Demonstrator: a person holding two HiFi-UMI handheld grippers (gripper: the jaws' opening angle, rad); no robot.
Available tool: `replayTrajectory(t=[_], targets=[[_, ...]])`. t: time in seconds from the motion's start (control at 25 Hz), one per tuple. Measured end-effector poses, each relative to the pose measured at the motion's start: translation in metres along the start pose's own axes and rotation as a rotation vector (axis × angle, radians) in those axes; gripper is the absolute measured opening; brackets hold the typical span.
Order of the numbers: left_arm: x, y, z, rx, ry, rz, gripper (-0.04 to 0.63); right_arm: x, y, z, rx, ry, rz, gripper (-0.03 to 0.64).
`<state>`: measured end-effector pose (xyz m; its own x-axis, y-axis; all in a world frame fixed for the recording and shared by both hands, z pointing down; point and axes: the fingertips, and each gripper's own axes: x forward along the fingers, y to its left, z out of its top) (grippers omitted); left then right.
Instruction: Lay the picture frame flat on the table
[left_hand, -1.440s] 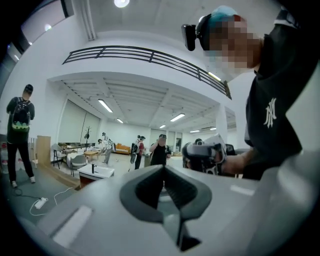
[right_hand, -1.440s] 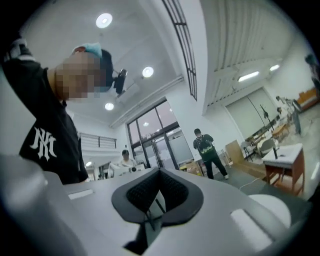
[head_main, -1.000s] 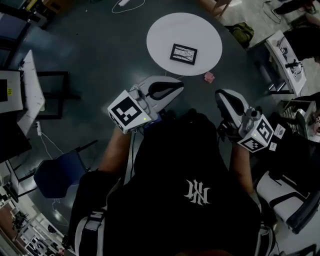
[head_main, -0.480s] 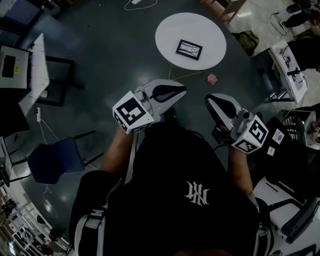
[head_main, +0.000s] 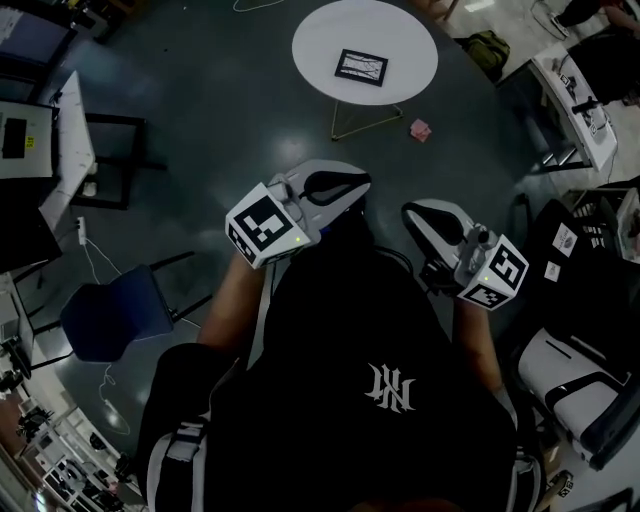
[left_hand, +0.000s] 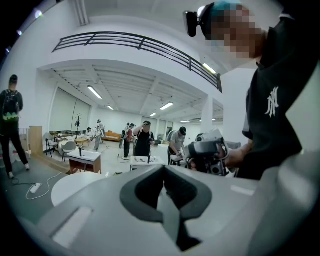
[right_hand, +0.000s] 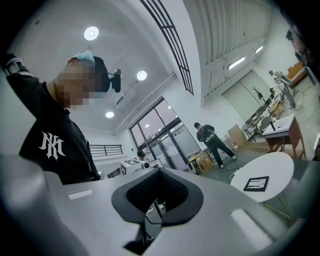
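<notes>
The black picture frame (head_main: 361, 67) lies flat on the round white table (head_main: 322, 38) at the top of the head view, well ahead of me. It also shows in the right gripper view as the frame (right_hand: 256, 183) on the table (right_hand: 275, 165) at the right. My left gripper (head_main: 355, 183) and right gripper (head_main: 415, 212) are held close to my chest, far from the table. Both are shut with nothing in them. In their own views the left gripper (left_hand: 165, 172) and right gripper (right_hand: 157, 175) point across at each other.
A small pink object (head_main: 420, 129) lies on the dark floor beside the table's legs. A blue chair (head_main: 110, 315) stands at the left, a white desk (head_main: 70, 150) beyond it, a green bag (head_main: 487, 47) and cluttered benches at the right. Several people stand farther off.
The table and frame have slid up and away in the head view, and the table's legs now show. Both grippers stay shut near my chest.
</notes>
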<state>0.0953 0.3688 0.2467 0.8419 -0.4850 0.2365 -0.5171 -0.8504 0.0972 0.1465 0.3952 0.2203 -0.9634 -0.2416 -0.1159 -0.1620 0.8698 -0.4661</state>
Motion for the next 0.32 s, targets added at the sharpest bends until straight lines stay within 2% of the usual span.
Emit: replayTrajectory(t=[0.32], targets=[[0.001,-0.018,0.0,-0.006,0.009,0.003,0.003,-0.019,0.017,-0.002,-0.023,-0.003,-0.012,0.0]])
